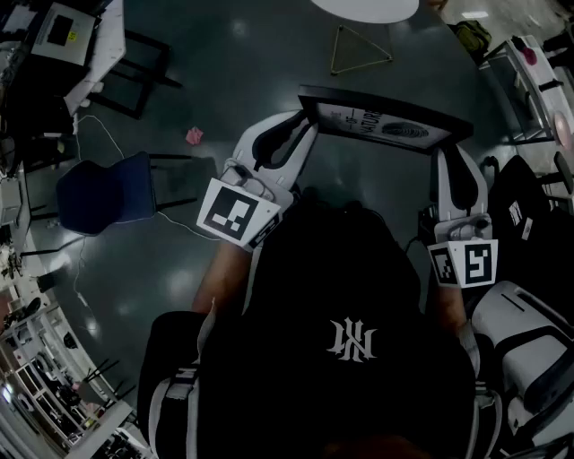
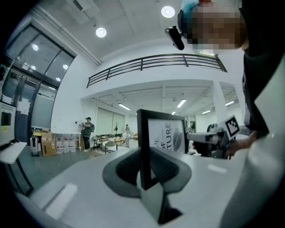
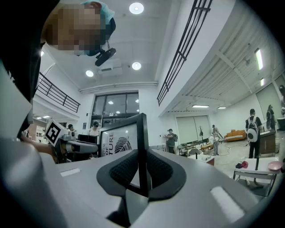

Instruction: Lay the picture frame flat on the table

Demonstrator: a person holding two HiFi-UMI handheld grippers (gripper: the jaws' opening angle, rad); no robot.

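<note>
Your left gripper [image 2: 144, 171] has its jaws clamped on one side edge of the picture frame [image 2: 164, 133], and your right gripper [image 3: 142, 176] pinches the opposite edge. The frame spans the gap between both sets of jaws, up over the dark floor [image 1: 224, 72]. A round white table [image 1: 363, 9] sits farther beyond the tips.
</note>
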